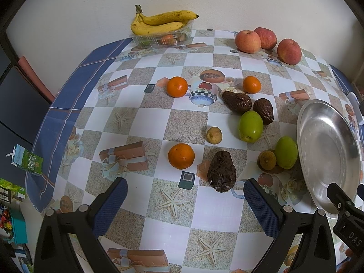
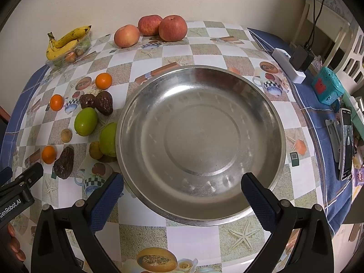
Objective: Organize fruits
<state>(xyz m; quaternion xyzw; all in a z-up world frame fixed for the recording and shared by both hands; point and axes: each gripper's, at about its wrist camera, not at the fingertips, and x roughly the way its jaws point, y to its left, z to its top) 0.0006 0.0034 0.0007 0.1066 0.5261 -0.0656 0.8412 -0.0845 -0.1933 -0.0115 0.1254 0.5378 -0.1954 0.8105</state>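
Observation:
My left gripper [image 1: 185,190] is open and empty above the table, just short of a dark wrinkled avocado [image 1: 221,171] and an orange [image 1: 181,156]. Two more oranges [image 1: 177,86], two green fruits [image 1: 250,126], two other dark avocados [image 1: 236,101] and small brown fruits [image 1: 214,135] lie scattered beyond. Three apples [image 1: 247,41] sit at the far right. My right gripper [image 2: 182,185] is open and empty over the near rim of an empty steel plate [image 2: 200,143], which also shows in the left wrist view [image 1: 327,154].
Bananas [image 1: 159,22] rest on a clear plastic tray [image 1: 159,38] of fruit at the back by the wall. A phone [image 2: 347,143], power strip [image 2: 289,64] and teal box [image 2: 326,87] lie on the table's right side. A carton [image 1: 28,161] stands beyond the left table edge.

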